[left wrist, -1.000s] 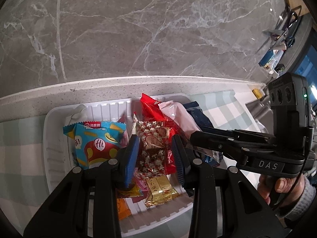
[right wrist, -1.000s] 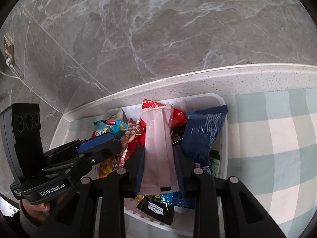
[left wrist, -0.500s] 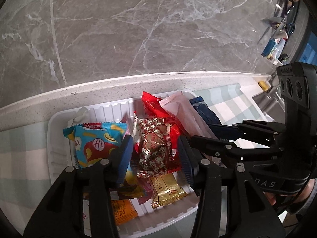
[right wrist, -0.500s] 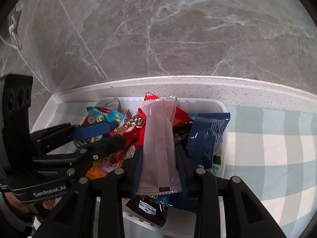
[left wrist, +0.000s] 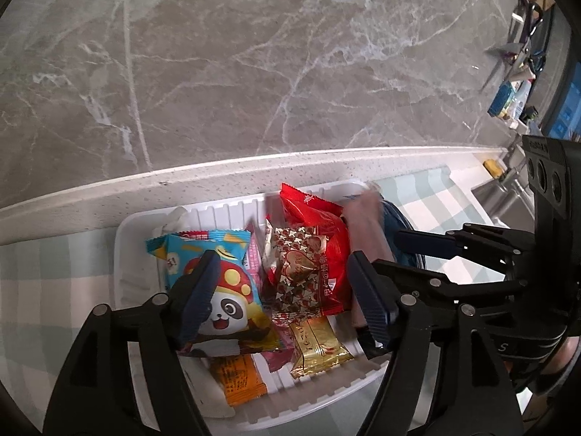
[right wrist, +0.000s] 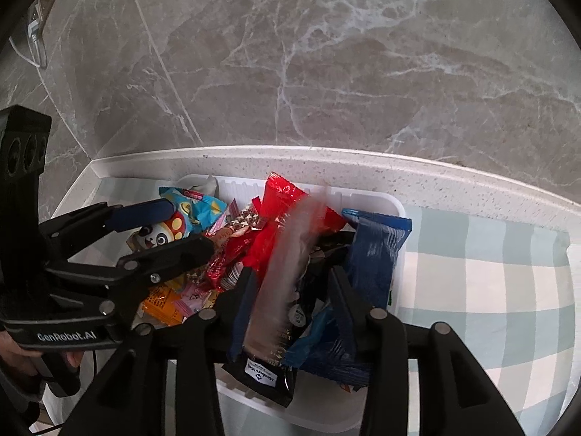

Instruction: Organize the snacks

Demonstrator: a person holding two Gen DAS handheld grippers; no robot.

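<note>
A grey marble wall (right wrist: 326, 54) with white veins fills the view ahead of each claw. Below it runs a speckled white ledge (right wrist: 435, 178), then a pale green checked cloth (right wrist: 490, 290) covering the surface. Far right, blurred clutter (left wrist: 515, 83), possibly bottles.

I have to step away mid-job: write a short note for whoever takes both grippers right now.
Left gripper: open, empty, over the panda packet and heart-print packet.
Right gripper: jaws apart; the pink packet between them is motion-blurred, so it looks just let go.
All visible snacks lie heaped in the white tray on the checked cloth.
Done: snacks gathered.
Left: tidy the pile; the blue packet leans on the tray's right side.
</note>
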